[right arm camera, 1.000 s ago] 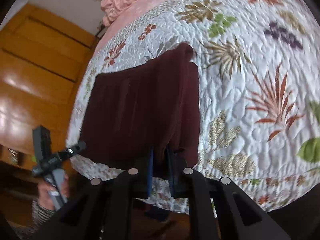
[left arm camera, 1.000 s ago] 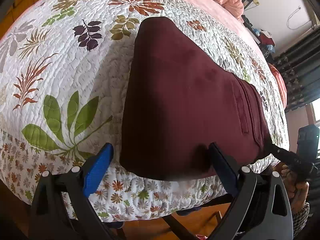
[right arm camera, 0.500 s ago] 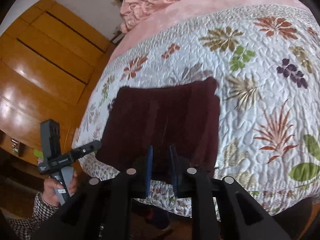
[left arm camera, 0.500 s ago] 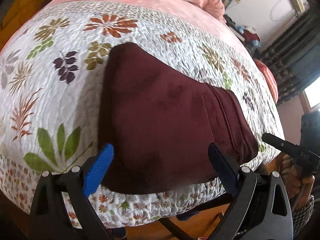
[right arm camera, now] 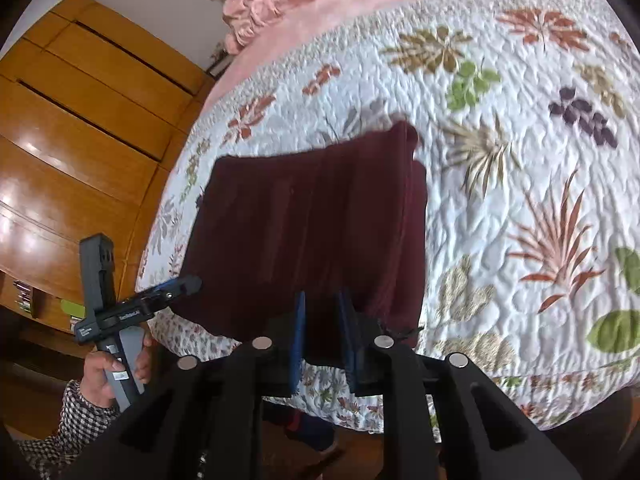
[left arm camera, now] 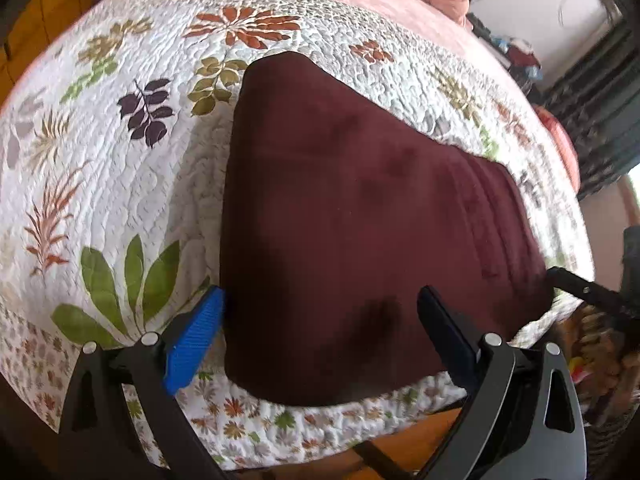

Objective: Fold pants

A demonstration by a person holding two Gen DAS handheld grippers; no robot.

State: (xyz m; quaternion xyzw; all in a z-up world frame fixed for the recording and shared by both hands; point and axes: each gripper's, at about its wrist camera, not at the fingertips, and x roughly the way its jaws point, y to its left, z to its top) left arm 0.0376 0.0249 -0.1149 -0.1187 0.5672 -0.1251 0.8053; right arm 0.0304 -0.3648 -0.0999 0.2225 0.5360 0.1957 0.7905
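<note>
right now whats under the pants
The pants lie folded on the floral quilt, near its front edge. Quilt shows all around them; whatever is directly beneath the fabric, or between its layers, is covered.

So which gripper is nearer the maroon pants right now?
Right. The right gripper sits at the near edge of the maroon pants, fingers narrowly apart around the cloth. The left gripper hangs wide open just short of that edge.

Left gripper (left arm camera: 320, 320) jaws spread wide; right gripper (right arm camera: 323, 334) jaws nearly closed.
</note>
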